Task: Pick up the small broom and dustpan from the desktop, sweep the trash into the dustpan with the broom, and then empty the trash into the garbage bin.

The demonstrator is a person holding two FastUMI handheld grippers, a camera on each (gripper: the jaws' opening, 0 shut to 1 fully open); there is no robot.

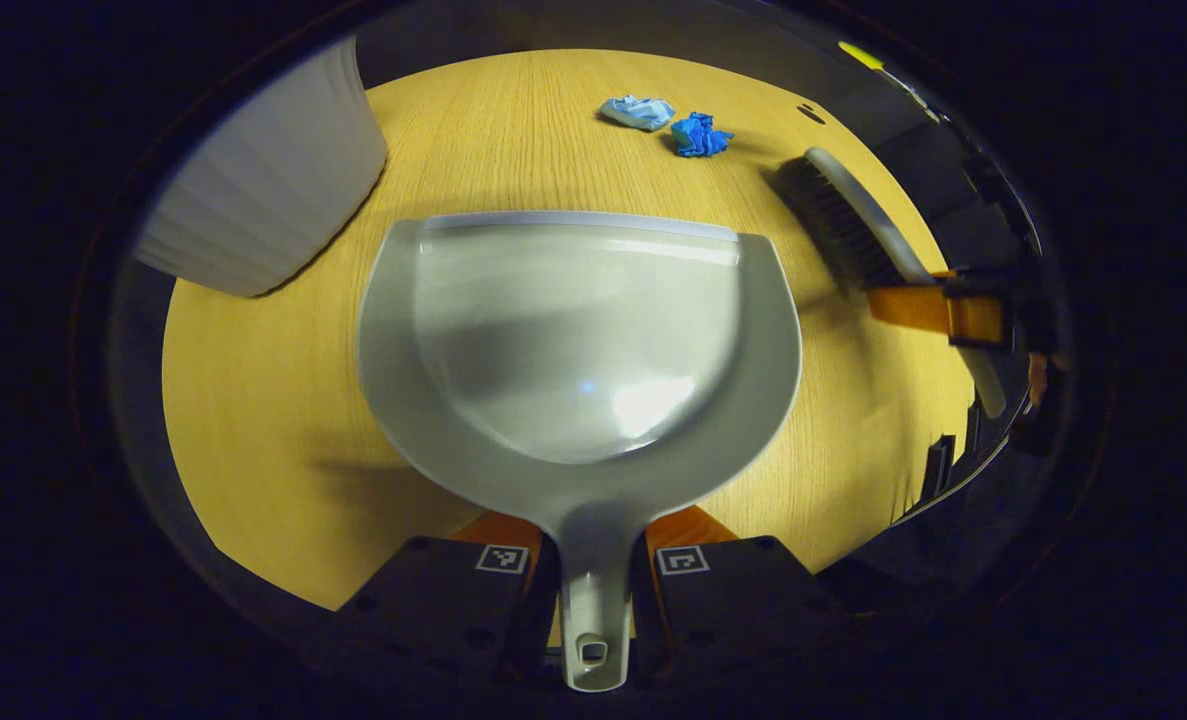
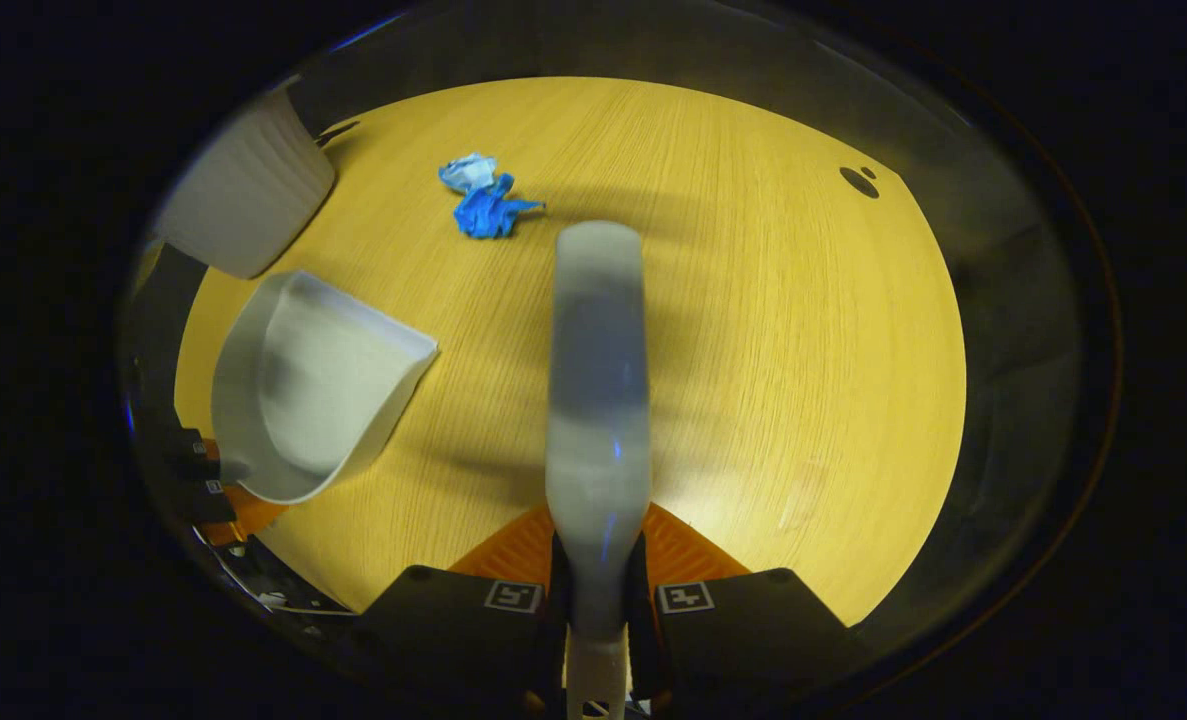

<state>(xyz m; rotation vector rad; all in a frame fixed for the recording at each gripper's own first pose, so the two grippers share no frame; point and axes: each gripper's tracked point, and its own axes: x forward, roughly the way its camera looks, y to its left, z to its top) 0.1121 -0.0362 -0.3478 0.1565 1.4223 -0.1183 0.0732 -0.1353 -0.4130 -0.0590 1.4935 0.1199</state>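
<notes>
My left gripper (image 1: 593,560) is shut on the handle of the grey dustpan (image 1: 578,340), whose open lip faces away over the wooden desktop (image 1: 273,420). My right gripper (image 2: 598,580) is shut on the handle of the small broom (image 2: 598,380), seen from its grey back. In the left gripper view the broom (image 1: 853,225) shows its dark bristles at the right, held by the right gripper (image 1: 938,308). Two crumpled scraps, pale blue trash (image 1: 638,111) and dark blue trash (image 1: 699,135), lie beyond the dustpan. In the right gripper view the scraps (image 2: 483,200) lie ahead of the broom, left of its tip, with the dustpan (image 2: 313,385) at the left.
A white ribbed garbage bin (image 1: 268,190) stands at the desktop's far left, also seen in the right gripper view as the bin (image 2: 243,195). A small dark hole (image 2: 858,181) marks the desktop at the far right. The desktop's edge curves round near both grippers.
</notes>
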